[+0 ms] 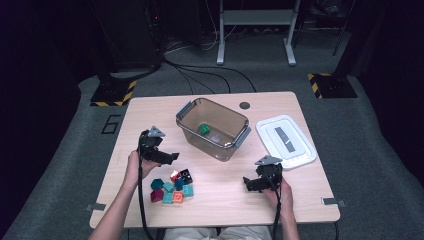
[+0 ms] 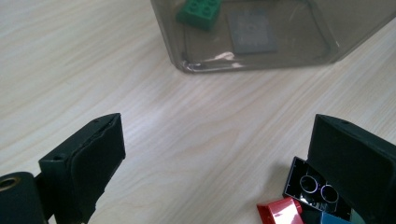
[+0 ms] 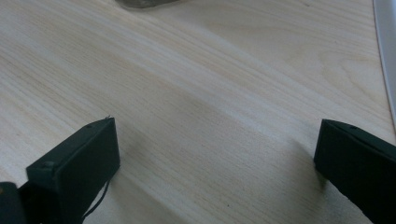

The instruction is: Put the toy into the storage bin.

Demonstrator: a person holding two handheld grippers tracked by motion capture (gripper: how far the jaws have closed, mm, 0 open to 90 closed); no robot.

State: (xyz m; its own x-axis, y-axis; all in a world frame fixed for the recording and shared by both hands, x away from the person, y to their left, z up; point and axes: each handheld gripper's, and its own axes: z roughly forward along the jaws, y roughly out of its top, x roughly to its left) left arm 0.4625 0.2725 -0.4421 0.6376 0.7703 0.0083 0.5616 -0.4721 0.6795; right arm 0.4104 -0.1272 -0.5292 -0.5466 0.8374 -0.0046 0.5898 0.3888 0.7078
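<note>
Left tool [image 2: 212, 163] jaws wide — black brick [image 2: 310, 186] by its right jaw

Overhead light brightens my table [image 1: 220, 200]; beyond twelve o'clock the room falls dark. My jaws blur close up, casting soft shadows; the bin [image 2: 261, 56] glints.

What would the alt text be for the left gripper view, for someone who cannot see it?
The left tool, its two black jaws wide open, is held just above a wooden table beside a black brick and a red brick. Beyond stands a clear tub with one green brick inside.
</note>
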